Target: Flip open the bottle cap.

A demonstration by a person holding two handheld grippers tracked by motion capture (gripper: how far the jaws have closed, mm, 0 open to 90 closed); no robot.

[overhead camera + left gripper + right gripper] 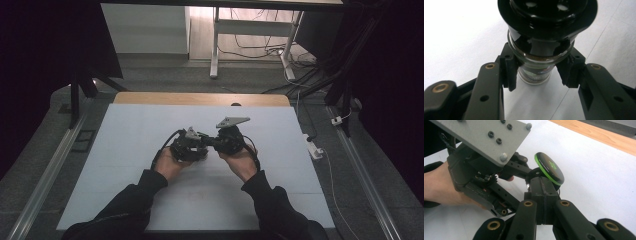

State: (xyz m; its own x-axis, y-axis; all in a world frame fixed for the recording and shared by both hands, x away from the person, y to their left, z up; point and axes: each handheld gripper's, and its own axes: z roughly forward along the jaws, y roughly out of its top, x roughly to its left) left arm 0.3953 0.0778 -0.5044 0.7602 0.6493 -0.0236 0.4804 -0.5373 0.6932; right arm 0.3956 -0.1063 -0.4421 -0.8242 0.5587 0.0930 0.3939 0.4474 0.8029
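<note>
Left claw is clamped on the glass neck of a small jar, pads pressing it from both sides, and the jar is held lying level above the white bench. Right claw comes in from the opposite side, its two pads pressed flat together, their tips just beside the jar's cap; whether they pinch anything there, I can't tell. From the high view both claws meet nose to nose at mid-bench, left claw and right claw, with the person's hands cupped under them and dark sleeves running back to the near edge.

The jar: clear glass body with a brownish fill line and a bit of printed label, topped by a wide, glossy black collar. In the right gripper view the cap is a black disc with a bright green rim and a green mark on its face, tilted toward the camera.

Around them: the grey three-cornered plate stands up on the right claw, a strip of wood edges the far side of the bench, and cables trail on the floor past it.
</note>
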